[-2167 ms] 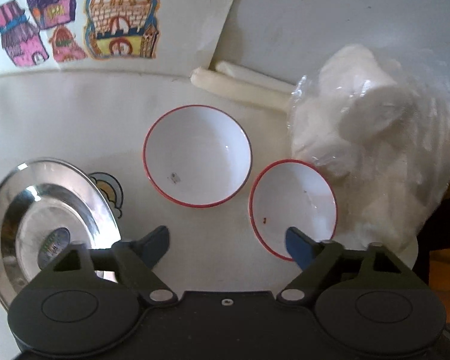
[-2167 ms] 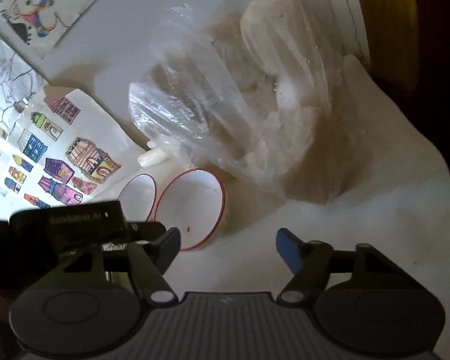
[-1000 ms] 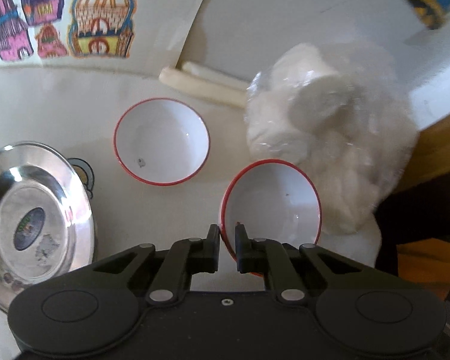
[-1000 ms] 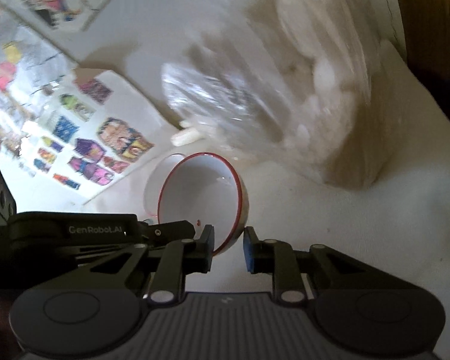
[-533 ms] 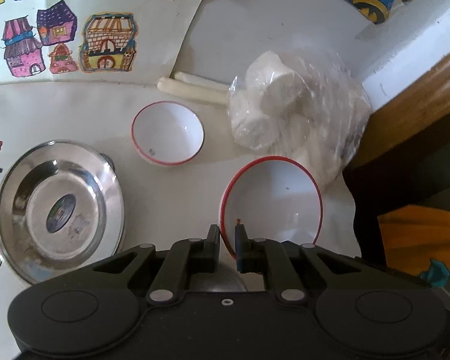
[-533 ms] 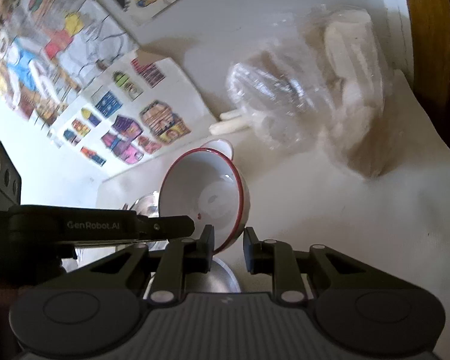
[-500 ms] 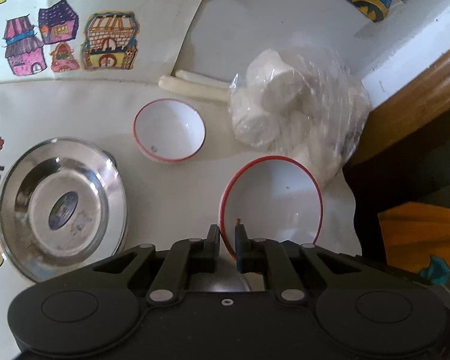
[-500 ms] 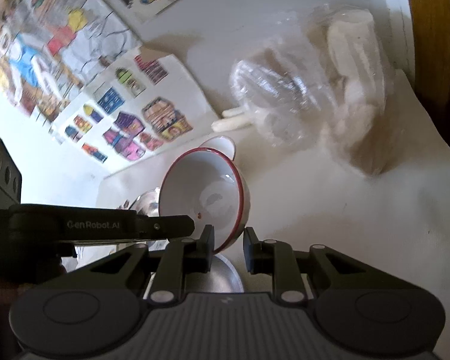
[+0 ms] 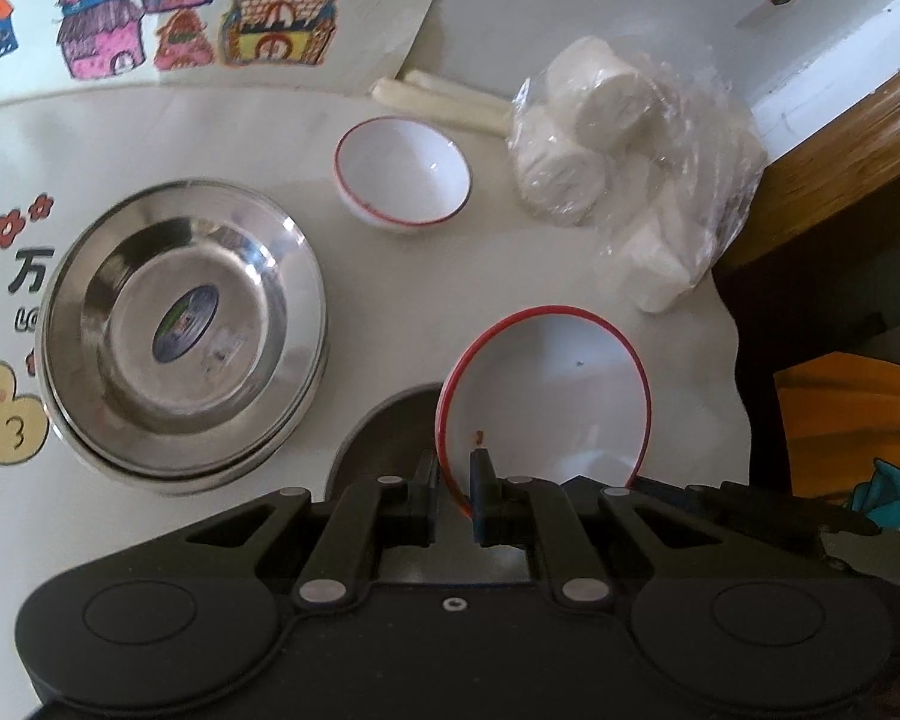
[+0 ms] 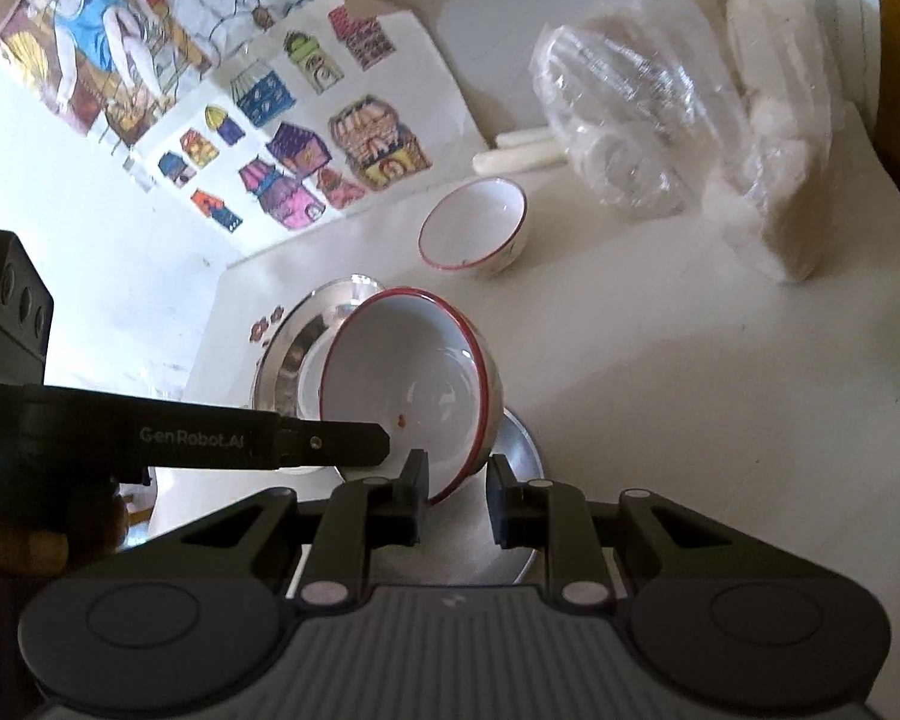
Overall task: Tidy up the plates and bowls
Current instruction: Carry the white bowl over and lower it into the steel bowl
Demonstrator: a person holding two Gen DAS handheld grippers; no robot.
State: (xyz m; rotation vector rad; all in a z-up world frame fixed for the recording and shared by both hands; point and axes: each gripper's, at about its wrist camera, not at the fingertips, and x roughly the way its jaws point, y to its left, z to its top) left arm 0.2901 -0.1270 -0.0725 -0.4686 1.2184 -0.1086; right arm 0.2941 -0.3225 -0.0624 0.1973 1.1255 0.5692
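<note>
Near the bottom of the left wrist view, the left gripper (image 9: pixel 453 477) is closed on the rim of a white bowl with a red edge (image 9: pixel 546 396); one finger is inside the bowl and the other outside. The bowl is lifted off the white table (image 9: pixel 390 300), and its dark shadow lies on the table just to the left of it. A small orange speck sits on the inner wall of the bowl, close to the fingers.

In the right wrist view, the right gripper (image 10: pixel 455 483) is also closed on the same bowl (image 10: pixel 408 378), at the near part of its rim, and the bowl is tilted with its opening toward the left. The left gripper (image 10: pixel 354 444) comes in from the left side and reaches the rim there.

To the left of the held bowl, a shiny steel plate (image 9: pixel 180 330) lies flat on the table with a small dark sticker in its middle. Farther away stands a second small bowl (image 9: pixel 403 175), also white with a red edge, well apart from the held one. Behind it lie two pale sticks (image 9: pixel 438 99), and to the right is a clear plastic bag of white rolls (image 9: pixel 624 168). Coloured house drawings (image 9: pixel 186 18) cover the far left part.
</note>
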